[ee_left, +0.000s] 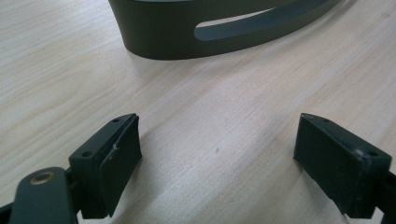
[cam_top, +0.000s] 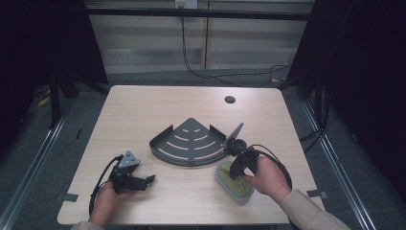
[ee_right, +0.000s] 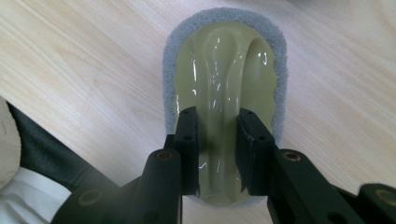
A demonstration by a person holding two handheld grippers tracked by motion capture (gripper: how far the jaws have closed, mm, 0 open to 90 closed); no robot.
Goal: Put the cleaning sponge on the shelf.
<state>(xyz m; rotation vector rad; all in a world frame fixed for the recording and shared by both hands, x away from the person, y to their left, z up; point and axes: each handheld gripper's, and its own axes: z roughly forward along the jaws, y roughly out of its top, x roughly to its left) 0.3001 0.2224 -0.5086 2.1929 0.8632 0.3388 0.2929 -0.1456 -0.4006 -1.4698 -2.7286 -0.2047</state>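
An oval scrubber (cam_top: 229, 183) with a glossy olive-green grip and a grey sponge base lies flat on the table at the front right. In the right gripper view the scrubber (ee_right: 224, 60) points away from me, and my right gripper (ee_right: 217, 116) is shut on its raised middle ridge. In the high view the right gripper (cam_top: 237, 170) sits on top of the scrubber. A dark grey quarter-round corner shelf (cam_top: 191, 141) with curved slots rests at the table's middle. My left gripper (cam_top: 148, 179) lies at the front left, open, holding nothing. Its jaws (ee_left: 217, 128) face the shelf's curved wall (ee_left: 210, 32).
The light wooden table (cam_top: 143, 110) has a round cable hole (cam_top: 230, 99) near its far edge. Black curtains and metal frame rails flank the table. Cables trail across the floor beyond it. A sleeve (ee_right: 28, 186) shows at the lower left of the right gripper view.
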